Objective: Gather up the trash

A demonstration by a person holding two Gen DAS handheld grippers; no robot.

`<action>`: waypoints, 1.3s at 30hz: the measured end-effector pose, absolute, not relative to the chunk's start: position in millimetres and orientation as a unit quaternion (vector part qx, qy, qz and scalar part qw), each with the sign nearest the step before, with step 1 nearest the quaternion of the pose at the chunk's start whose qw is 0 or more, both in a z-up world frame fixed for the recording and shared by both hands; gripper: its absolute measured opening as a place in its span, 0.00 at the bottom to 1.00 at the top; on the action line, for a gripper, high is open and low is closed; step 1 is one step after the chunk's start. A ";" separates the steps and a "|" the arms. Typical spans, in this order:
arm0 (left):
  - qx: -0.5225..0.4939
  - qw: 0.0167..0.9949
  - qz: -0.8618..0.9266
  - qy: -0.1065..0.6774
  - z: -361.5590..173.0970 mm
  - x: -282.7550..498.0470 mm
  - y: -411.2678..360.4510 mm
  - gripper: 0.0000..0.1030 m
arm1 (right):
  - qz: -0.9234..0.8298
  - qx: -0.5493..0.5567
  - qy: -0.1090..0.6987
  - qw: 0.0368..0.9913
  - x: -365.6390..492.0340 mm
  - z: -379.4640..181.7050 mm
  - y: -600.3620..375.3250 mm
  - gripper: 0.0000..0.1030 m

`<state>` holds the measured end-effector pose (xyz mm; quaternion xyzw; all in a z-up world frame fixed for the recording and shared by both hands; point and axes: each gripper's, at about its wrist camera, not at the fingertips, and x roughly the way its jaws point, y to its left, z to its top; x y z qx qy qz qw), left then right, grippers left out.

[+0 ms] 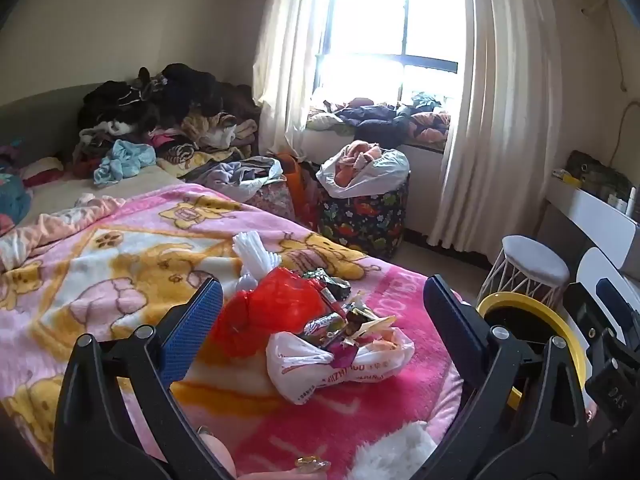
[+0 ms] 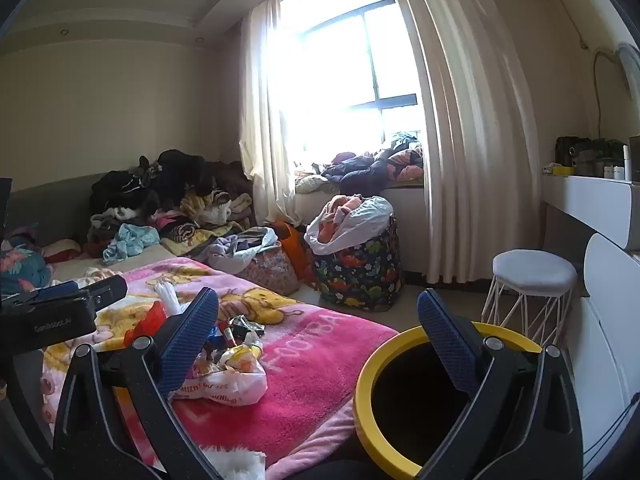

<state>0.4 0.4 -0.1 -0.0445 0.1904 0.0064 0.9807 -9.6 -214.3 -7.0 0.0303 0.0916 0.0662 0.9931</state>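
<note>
Gaping with jaws apart and empty, left gripper (image 1: pixel 322 300) and right gripper (image 2: pixel 318 312) face trash (image 1: pixel 324 320).

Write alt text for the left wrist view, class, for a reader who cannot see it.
An open left gripper hovers over a pile of trash on a pink cartoon blanket: a red plastic bag, a white printed bag and wrappers. A yellow-rimmed bin stands at right; clothes heap beyond, near a bright window.

Fuzzy fleece blanket (image 1: pixel 120 240) covers the bed; on it, a crinkly glossy red plastic bag (image 1: pixel 276 304) touches a thin white plastic bag (image 1: pixel 320 364). Beside the bed, a smooth yellow-rimmed bin (image 2: pixel 374 380).
</note>
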 end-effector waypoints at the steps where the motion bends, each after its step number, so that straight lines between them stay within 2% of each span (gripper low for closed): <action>1: -0.053 0.980 0.004 0.192 -0.1 0.6 1.5 0.90 | 0.066 0.030 0.092 0.993 -9.4 -6.9 -214.3 0.94; 39: -0.054 0.981 -0.011 0.188 1.2 0.1 -10.5 0.90 | 0.045 0.044 0.095 0.993 -12.5 -7.3 -220.3 0.94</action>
